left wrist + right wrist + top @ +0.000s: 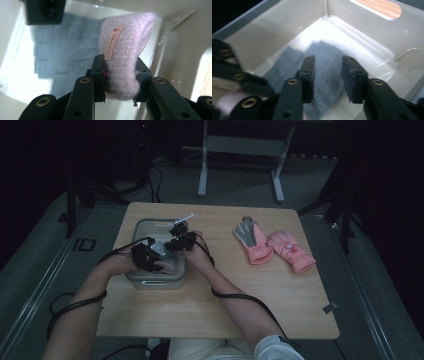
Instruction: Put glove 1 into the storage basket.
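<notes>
1. Pink knit glove sits between the pads of the left gripper, clamped at its cuff end; rest of it sticks out past the tips, label facing the camera.
2. Right gripper is released: gap between its pads, nothing in it. Grey-blue knit glove lies flat just beyond and under its tips.
3. Grey bin holds both tongs' tips; inside it, grey-blue glove on the floor, pink one held above it.
4. From the left gripper, grey-blue glove is to the left of and behind the pink one, flat on the bin floor.
5. High view: left gripper & right gripper close together over the bin, w/ two more pink gloves well apart, out beyond the right gripper on the table.
6. Gripper views give the clamp, the label & bin contents; high view too dark for those, but gives the spare gloves.
7. Right gripper view also catches the left gripper's arm at its left edge, blurred.
</notes>
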The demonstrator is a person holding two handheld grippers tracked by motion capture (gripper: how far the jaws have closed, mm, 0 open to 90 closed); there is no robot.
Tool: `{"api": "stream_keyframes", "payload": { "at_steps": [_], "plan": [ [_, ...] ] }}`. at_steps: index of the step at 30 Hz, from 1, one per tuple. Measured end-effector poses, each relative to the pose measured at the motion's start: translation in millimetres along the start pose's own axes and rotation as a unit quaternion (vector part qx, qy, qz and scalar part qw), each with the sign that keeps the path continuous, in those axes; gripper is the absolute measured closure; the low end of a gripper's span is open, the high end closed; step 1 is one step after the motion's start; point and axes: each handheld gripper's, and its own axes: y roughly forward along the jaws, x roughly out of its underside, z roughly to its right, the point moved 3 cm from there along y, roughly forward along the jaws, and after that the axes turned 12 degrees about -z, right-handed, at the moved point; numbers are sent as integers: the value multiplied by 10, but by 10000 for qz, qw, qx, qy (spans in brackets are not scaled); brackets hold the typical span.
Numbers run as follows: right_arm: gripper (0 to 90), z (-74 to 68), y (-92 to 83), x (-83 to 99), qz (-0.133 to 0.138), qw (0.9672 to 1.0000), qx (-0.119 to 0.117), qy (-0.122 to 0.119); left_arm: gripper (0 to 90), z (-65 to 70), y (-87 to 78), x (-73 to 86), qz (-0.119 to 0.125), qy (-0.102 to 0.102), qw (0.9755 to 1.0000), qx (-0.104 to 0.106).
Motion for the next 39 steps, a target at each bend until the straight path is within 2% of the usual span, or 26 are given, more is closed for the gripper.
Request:
{"api": "stream_keyframes", "payload": {
  "at_steps": [2, 4, 6, 8, 11, 14, 15, 16, 18, 19, 20, 21, 23, 25, 27, 29, 32, 34, 36, 37, 39],
  "plan": [
    [602, -1, -64, 10, 106, 9999, -11, -30, 670, -12, 20, -20, -30, 11, 10000, -23],
    [598, 1, -137, 24, 195, 9997, -130, -18, 659, -29, 36, -33, -63, 9, 10000, -32],
    [600, 4, -215, 40, 270, 9996, -96, -34, 650, -49, 41, -38, -62, -58, 10000, -5],
    [597, 15, -281, 57, 316, 9993, -186, -36, 626, -60, 39, -36, -34, -140, 9999, 37],
    [570, 32, -346, 81, 260, 9994, -185, -110, 575, -62, 22, -25, -10, -276, 9995, 148],
    [561, 33, -397, 114, 231, 9994, -129, -214, 453, -55, 14, 1, -105, -444, 9989, 103],
    [560, 28, -421, 127, 249, 9993, -119, -236, 422, -52, -2, 3, -140, -432, 9990, 23],
    [560, 28, -445, 139, 268, 9992, -134, -248, 392, -47, -26, 1, -101, -458, 9989, -82],
    [557, 25, -487, 166, 291, 9989, -155, -337, 371, -51, -91, 12, 158, -643, 9977, -116],
    [555, 25, -501, 182, 310, 9987, -207, -344, 351, -53, -115, 13, 192, -738, 9970, -112],
    [559, 32, -509, 198, 294, 9987, -253, -344, 328, -45, -140, 10, 206, -740, 9969, -178],
    [560, 40, -512, 214, 295, 9986, -228, -363, 316, -34, -157, 4, 311, -795, 9962, -166],
    [560, 59, -520, 250, 257, 9988, -240, -355, 257, -20, -170, -4, 179, -842, 9961, -197],
    [561, 75, -546, 292, 281, 9987, -239, -348, 228, -1, -198, 5, 174, -849, 9961, -166],
    [568, 84, -592, 336, 328, 9986, -281, -321, 165, 24, -242, 2, 326, -913, 9953, -77],
    [572, 83, -646, 375, 394, 9983, -287, -326, 142, 50, -308, -36, 466, -1006, 9938, -120],
    [580, 85, -726, 422, 477, 9978, -248, -384, 126, 108, -427, -124, 820, -1050, 9911, -25],
    [583, 90, -783, 452, 519, 9975, -223, -435, 112, 147, -486, -189, 930, -1001, 9906, -42],
    [584, 95, -847, 481, 567, 9971, -195, -462, 115, 188, -528, -260, 1025, -982, 9899, 52],
    [585, 100, -881, 497, 590, 9969, -175, -490, 115, 219, -546, -299, 1029, -922, 9904, 4],
    [586, 112, -946, 539, 628, 9966, -109, -513, 113, 275, -574, -378, 1155, -887, 9893, 85]
  ]
}}
